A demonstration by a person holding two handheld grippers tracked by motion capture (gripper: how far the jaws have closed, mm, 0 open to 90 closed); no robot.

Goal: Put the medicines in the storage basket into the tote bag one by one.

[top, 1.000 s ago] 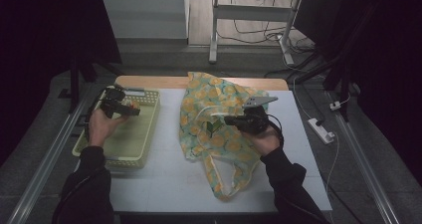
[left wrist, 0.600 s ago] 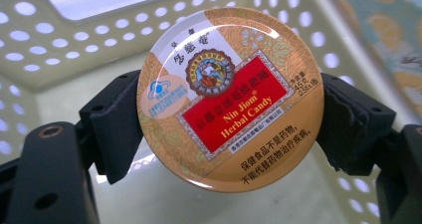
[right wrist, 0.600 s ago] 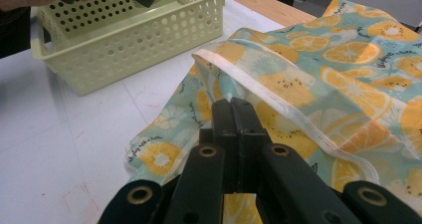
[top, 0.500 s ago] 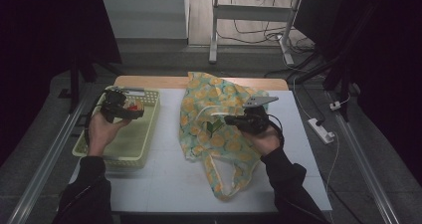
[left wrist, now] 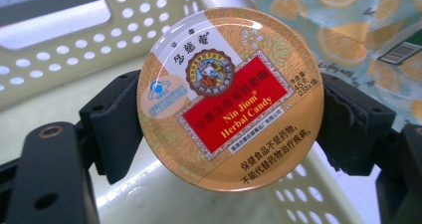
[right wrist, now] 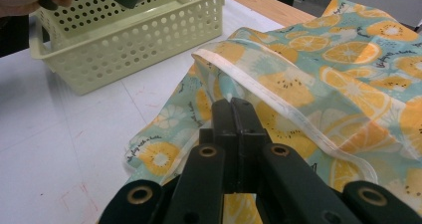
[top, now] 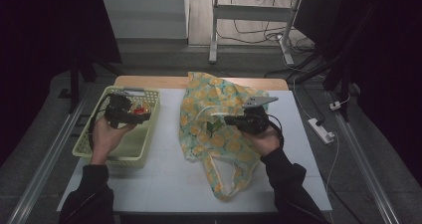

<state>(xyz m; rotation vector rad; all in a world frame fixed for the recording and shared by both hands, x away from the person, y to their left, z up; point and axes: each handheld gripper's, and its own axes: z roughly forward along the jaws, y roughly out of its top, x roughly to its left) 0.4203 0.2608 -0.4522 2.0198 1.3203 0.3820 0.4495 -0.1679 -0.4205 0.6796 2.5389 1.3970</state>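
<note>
- herbal candy tin (left wrist: 230, 99), round, orange and gold with a red label reading "nin jiom herbal candy", sits clamped edge to edge between the two black pads of the left hand-held gripper (left wrist: 230, 129); the pads press on its left and right rims.
- in the high view the left hand-held gripper (top: 141, 115) hangs over the pale green perforated basket (top: 99, 152), which stands on the left part of the white counter (top: 164, 184); the tin (top: 142, 109) shows there as a small orange-red spot at its tip.
- right hand-held gripper (right wrist: 234, 107) has its jaws fully together, pinching the white-trimmed edge of the fruit-print fabric bag (right wrist: 348, 69).
- bag (top: 219, 129), teal with orange slices, lies spread across the middle of the counter, just beside the basket but apart from it, its handles trailing toward the near edge.
- the person's right hand (top: 263, 137) rests on the bag; the left hand (top: 107, 134) is over the basket.
</note>
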